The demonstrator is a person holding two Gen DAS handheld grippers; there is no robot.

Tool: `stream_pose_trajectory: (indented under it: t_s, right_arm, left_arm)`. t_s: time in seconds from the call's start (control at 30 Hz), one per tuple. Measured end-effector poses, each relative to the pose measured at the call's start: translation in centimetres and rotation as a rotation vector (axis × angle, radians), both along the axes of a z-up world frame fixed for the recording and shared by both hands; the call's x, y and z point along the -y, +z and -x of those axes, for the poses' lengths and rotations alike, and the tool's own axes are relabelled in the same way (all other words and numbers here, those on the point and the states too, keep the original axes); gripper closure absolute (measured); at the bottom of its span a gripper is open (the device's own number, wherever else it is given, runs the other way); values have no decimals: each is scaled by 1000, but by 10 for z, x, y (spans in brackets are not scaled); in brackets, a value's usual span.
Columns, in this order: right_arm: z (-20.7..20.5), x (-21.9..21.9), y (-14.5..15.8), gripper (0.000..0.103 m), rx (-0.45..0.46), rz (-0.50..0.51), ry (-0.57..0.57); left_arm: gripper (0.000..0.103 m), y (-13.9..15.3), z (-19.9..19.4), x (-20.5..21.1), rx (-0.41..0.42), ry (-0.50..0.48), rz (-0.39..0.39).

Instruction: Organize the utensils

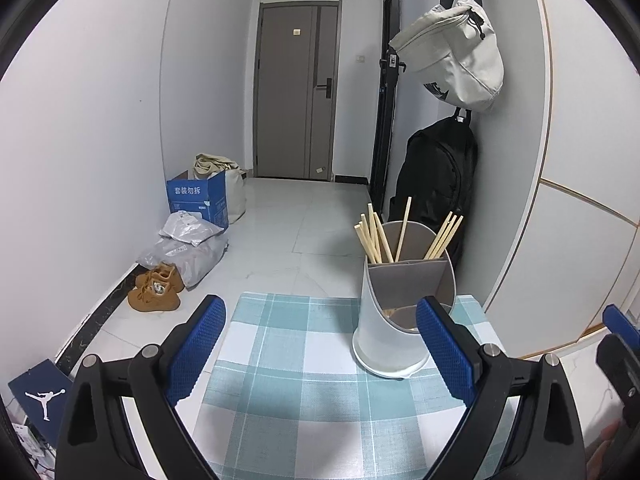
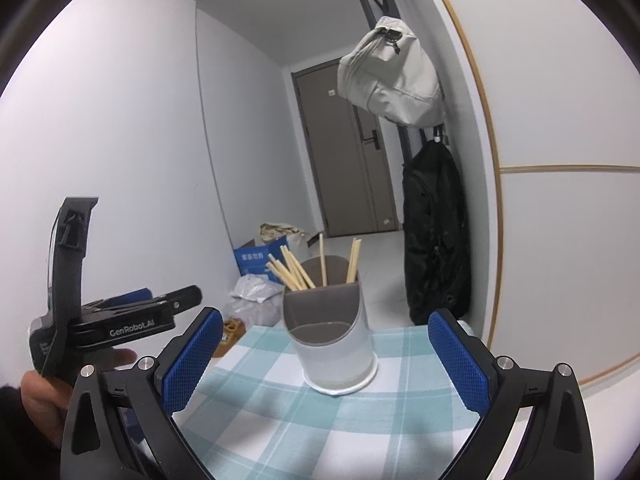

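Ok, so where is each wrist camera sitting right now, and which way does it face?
Left wrist: behind the open left gripper, facing down the hallway over the checked tablecloth; utensil holder right of centre.
Right wrist: behind the open right gripper, holder nearly centred; the person's left hand at lower left.
Shared: holder with chopsticks, tablecloth, grey door, hanging beige bag.

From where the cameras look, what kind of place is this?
Most likely the entrance hallway of a home: an entry door at the far end, bags hanging on the wall, and shoes on the tiled floor. A small table holds a chopstick holder.
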State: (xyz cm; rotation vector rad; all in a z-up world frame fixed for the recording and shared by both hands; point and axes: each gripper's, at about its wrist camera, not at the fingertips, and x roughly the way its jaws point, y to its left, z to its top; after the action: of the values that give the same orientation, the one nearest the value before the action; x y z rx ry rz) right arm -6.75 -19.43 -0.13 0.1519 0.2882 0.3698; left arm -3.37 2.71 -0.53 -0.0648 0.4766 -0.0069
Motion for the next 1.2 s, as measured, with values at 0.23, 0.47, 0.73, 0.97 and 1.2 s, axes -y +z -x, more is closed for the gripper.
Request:
stream_pose_trajectory:
  t_s: [0.23,0.47,0.73,0.97,1.2]
  right_arm:
    - [-2,1,-5,0,-19,-3,-3]
    - [3,4,-3,0,-19,-15,-12]
    - [5,4,-4,0,-15,-3,-14]
    - [4,2,-5,0,-21,16,-19]
    - [2,4,-7,0,-33,7,-26]
  left_arm:
    - [10,-4,2,1,3,-18,-3]
    - [10,-4,2,-2,10,-4,-4]
    - [10,-7,3,1,3,4,-17]
    - [10,-6,4,0,12,14,-19]
    - [9,-9,0,0,1,43,-39]
